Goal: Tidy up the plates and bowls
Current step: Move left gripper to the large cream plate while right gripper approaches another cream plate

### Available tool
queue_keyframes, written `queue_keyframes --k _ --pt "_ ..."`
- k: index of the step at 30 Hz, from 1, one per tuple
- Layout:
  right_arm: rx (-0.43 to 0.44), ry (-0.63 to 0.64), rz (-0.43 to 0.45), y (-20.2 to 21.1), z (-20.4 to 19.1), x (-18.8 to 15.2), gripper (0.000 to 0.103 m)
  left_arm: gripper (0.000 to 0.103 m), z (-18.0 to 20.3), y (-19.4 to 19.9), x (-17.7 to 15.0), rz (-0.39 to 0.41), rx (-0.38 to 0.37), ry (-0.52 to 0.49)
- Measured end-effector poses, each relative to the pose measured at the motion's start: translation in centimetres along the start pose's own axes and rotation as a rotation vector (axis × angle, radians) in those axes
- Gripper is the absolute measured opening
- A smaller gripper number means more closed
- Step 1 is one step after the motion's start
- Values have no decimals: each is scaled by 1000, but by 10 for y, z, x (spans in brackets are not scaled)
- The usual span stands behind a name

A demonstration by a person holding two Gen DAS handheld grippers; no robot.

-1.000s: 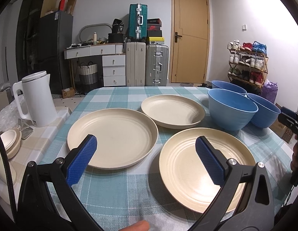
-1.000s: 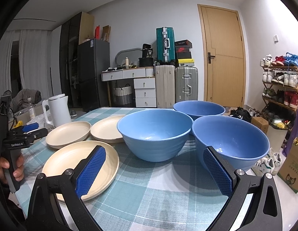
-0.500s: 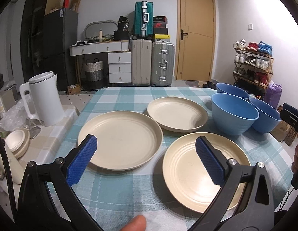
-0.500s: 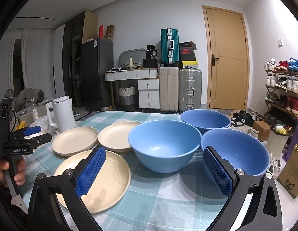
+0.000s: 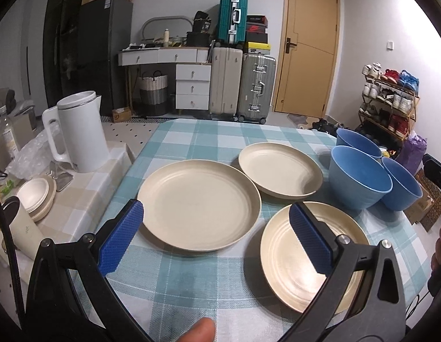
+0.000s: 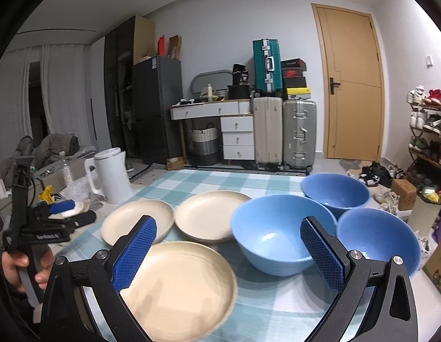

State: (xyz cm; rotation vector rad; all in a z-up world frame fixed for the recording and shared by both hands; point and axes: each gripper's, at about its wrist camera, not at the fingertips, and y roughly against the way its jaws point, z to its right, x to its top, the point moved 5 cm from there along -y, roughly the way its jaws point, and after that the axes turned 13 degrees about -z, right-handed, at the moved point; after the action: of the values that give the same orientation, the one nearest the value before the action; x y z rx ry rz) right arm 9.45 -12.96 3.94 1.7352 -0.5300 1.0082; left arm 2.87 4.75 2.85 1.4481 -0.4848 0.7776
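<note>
Left wrist view: my left gripper point(image 5: 214, 238) hangs wide apart, empty; right gripper point(image 6: 229, 252) likewise. Three plates point(image 5: 199, 203) sit mid-worktop, three blue bowls point(image 5: 358, 181) crowd the right edge point(image 5: 417, 242), so I reckon a clumsy nudge could tip one off.

Little writing can be read. In the right wrist view, white lettering runs along the black body of the left gripper point(image 6: 52, 235), but it is too blurred to spell out. A red shoebox point(image 6: 293, 73) stacked on the suitcases bears a white swoosh logo. A cardboard box point(image 6: 438, 269) at the right edge carries a printed cat face. A sticker with small print sits on the fridge point(image 5: 107, 2) door in the left wrist view, too small to read.
</note>
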Motion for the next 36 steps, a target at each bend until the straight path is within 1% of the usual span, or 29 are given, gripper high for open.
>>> queue_keyframes --k 3,7,10,13,17,23,29,36 --pt "21 0 -6 -2 -10 11 103 102 -5 -1 4 -11 11 6" --pt "31 -7 -27 -8 -21 24 103 102 -16 -4 11 -14 59 13" --pt "45 -14 -48 -15 -26 31 103 102 -23 -8 19 -36 48 31" --pt "40 0 -55 -22 -33 40 103 102 -29 -8 27 -33 53 55" --pt "45 15 -69 -30 -39 49 103 102 -35 -14 34 -47 47 61" --pt "65 50 -104 -52 -56 60 103 102 -42 -33 40 -71 65 72" --pt "74 80 -149 -75 -72 65 103 102 -58 -53 50 -91 78 90" --pt "103 98 -209 -109 -84 66 103 102 -81 -79 47 -144 74 122"
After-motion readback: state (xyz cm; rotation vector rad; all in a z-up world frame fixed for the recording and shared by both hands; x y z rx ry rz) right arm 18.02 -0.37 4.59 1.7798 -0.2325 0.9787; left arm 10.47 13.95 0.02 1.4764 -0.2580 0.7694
